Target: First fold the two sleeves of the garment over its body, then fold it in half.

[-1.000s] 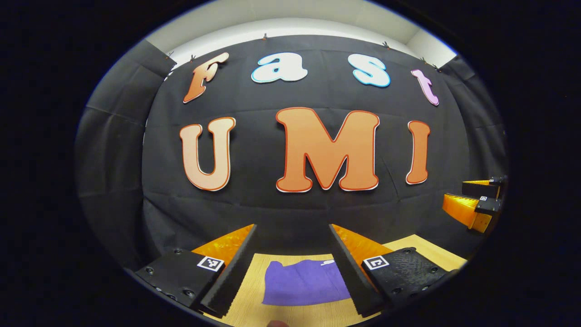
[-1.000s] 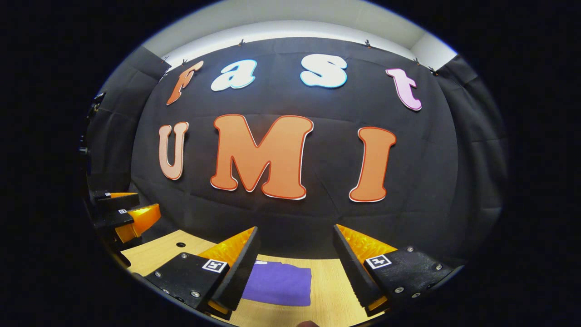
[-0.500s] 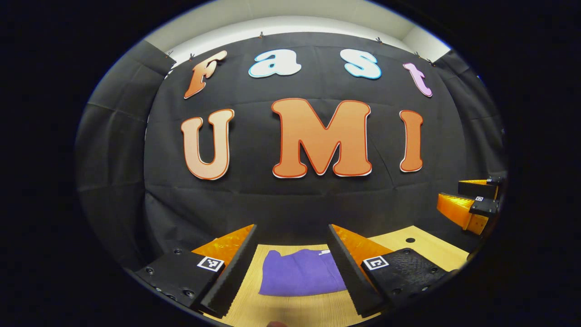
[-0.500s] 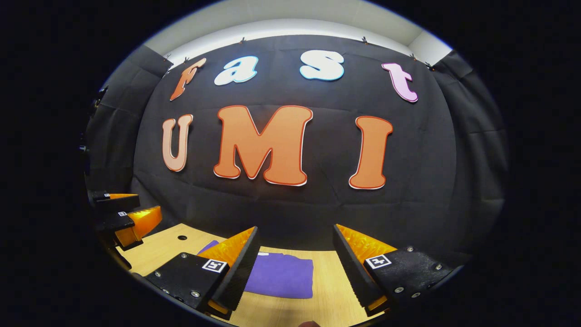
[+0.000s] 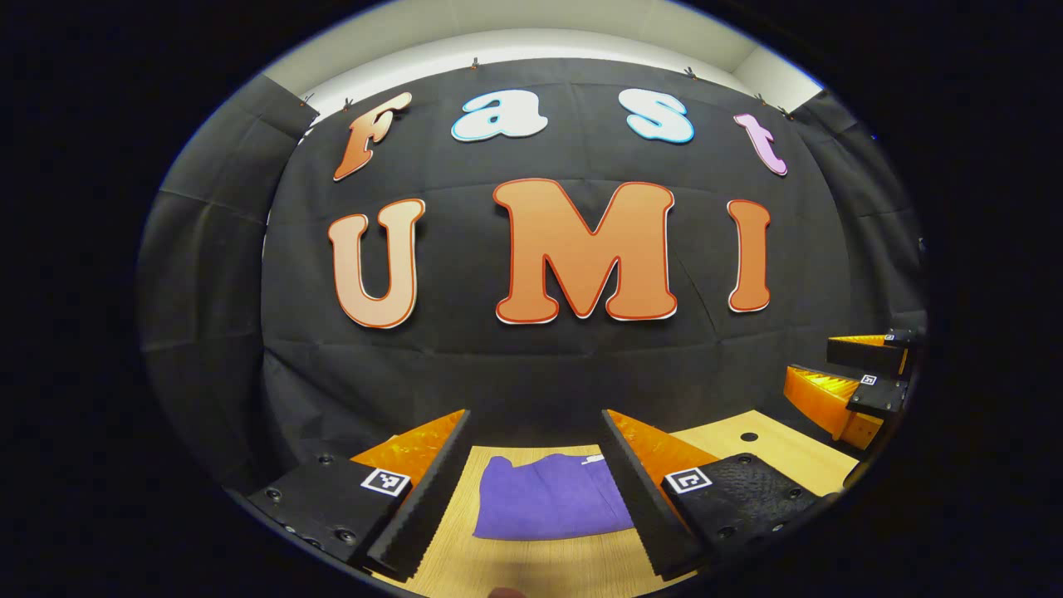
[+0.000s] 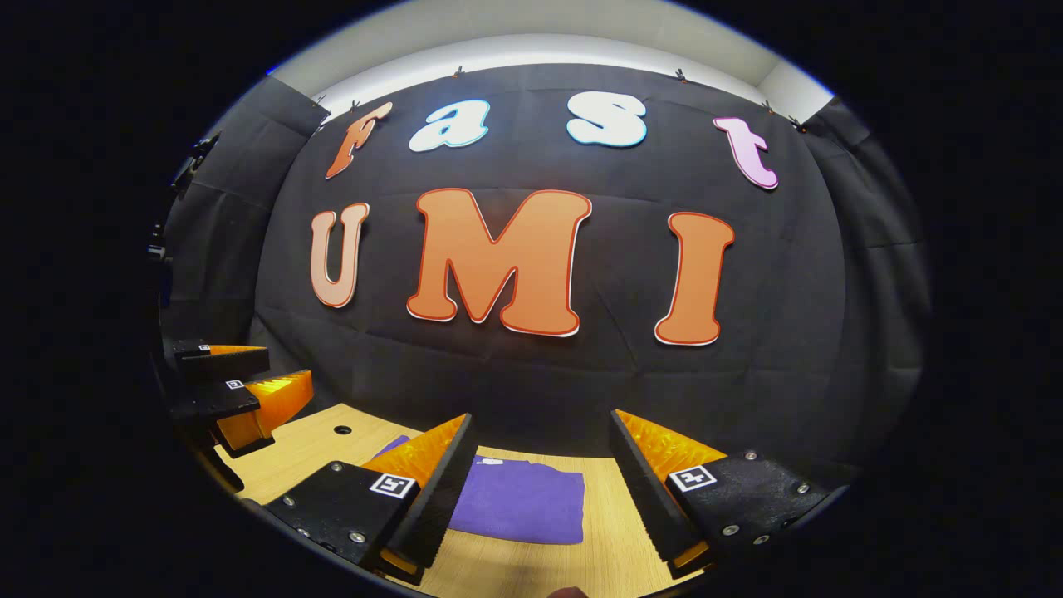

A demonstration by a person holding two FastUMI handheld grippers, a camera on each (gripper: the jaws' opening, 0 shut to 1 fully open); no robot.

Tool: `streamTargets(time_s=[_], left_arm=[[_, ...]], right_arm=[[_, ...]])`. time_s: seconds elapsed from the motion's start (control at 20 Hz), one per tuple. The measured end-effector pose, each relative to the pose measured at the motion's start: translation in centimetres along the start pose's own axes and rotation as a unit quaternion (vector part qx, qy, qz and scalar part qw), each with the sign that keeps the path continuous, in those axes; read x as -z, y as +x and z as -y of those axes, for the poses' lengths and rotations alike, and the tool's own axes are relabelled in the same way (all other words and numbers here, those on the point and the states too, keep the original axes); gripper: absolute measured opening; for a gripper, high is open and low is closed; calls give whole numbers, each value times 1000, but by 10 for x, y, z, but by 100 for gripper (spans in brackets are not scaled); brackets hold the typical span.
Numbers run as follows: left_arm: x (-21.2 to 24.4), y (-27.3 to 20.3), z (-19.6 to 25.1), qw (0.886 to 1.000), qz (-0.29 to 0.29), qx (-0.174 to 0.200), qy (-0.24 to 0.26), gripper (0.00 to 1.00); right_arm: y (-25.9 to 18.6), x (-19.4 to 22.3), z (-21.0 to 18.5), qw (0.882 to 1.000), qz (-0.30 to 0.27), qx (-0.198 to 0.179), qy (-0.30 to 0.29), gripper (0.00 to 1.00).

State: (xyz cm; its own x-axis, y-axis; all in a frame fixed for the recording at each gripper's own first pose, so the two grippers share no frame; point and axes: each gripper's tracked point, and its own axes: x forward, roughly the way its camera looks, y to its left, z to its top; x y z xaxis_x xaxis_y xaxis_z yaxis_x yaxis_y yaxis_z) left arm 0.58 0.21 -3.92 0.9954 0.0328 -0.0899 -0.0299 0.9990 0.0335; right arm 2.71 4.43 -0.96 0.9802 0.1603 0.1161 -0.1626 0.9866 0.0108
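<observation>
Garment: purple shirt (image 5: 552, 508), folded into a compact rectangle, lying flat on the table (image 5: 776, 448), long side running across the left gripper view.
Left tongs (image 5: 534, 432): wide open, nothing between them, held above the shirt.
Right tongs (image 6: 544, 436): wide open too, empty, above the shirt's right edge.
Table: pale wood with a small round hole (image 6: 342, 430).

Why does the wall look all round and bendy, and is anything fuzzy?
Left gripper view: the fisheye lens bows the wall cloth; the purple garment looks sharp, evenly lit, without glare. Right gripper view: same bulge, the table curves at the edge; the left tongs sit dim near the rim.
</observation>
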Motion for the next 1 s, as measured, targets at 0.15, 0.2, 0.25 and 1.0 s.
streamTargets(time_s=[0.15,0.2,0.25,1.0], left_arm=[[2,1,3,1000,-2,0,-4,95],[3,1,2,1000,-3,-2,-5,95],[4,1,3,1000,-3,0,-5,95],[-14,10,30,1000,23,16,11,95]], right_arm=[[-2,3,-1,1000,-2,2,2,95],[-2,4,-1,1000,-3,4,1,95],[-3,5,-1,1000,-5,5,1,95],[-2,-3,10,1000,5,-11,-11,95]])
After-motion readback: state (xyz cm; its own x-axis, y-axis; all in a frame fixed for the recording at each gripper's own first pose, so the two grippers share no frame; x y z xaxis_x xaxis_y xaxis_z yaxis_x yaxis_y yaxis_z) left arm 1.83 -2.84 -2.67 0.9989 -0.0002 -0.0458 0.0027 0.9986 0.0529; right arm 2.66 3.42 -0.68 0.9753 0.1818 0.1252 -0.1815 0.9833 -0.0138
